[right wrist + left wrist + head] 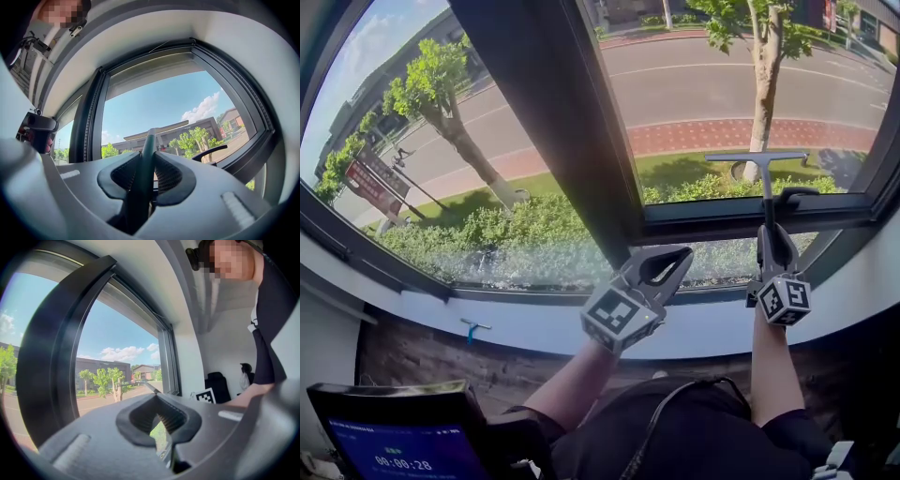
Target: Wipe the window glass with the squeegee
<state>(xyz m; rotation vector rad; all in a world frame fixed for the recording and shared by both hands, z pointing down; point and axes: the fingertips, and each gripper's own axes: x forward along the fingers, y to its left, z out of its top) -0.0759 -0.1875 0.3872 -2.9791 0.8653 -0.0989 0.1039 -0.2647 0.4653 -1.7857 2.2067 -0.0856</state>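
right gripper point(776, 236) jaws clamp squeegee point(757, 158); left gripper point(677, 257) jaws together.

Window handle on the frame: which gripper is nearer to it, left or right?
Right. The right gripper, clamped on the squeegee, sits just below the window handle; the left gripper, shut and empty, is further off to the handle's left.

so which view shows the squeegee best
The head view: the whole squeegee shows, handle in the right gripper, blade up at the right window pane. The right gripper view shows the squeegee foreshortened, handle between the jaws. The left gripper view shows a thin sliver at most.
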